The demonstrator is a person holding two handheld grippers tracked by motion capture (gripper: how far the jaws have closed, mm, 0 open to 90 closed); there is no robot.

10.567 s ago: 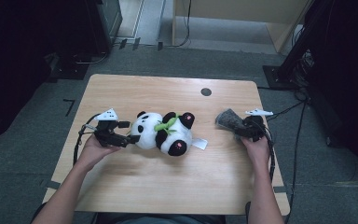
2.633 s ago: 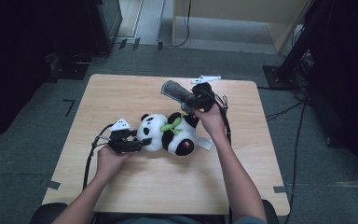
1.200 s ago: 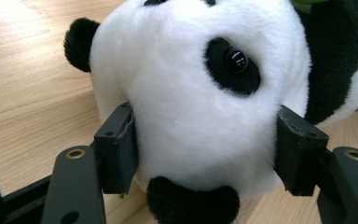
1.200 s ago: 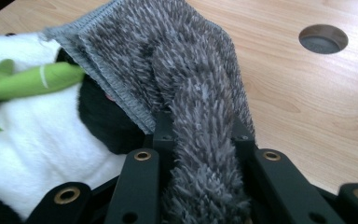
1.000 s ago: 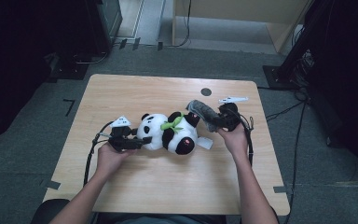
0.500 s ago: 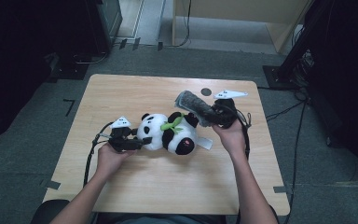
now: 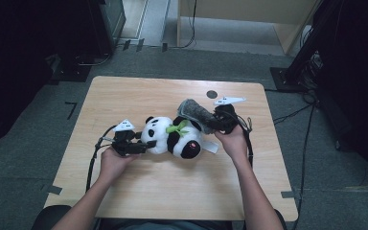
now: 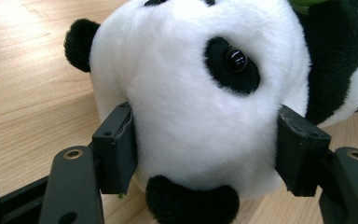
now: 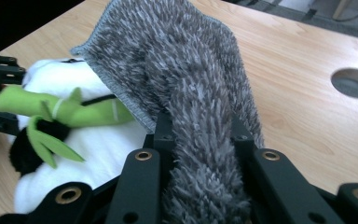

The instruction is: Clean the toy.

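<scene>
Wiping step: left gripper (image 7: pixel 141 147) clamped on panda (image 8: pixel 200 98) head, right gripper (image 9: pixel 200 140) pinching grey cloth (image 9: pixel 186 70) — probably just above the belly. Next — down onto fur.

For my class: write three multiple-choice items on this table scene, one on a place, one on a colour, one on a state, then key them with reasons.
1. Where does the round hole in the wooden table lie?
A near the far edge
B at the near left corner
C under the toy

2. What colour is the fluffy microfibre cloth?
A red
B grey
C yellow

3. What is the left gripper doing?
A lying open on the table
B holding the cloth
C clamping the toy's head

Key: A, the hole lies beyond the black-and-white plush panda; B, the cloth is grey; C, the left gripper presses both pads against the white head.
</scene>
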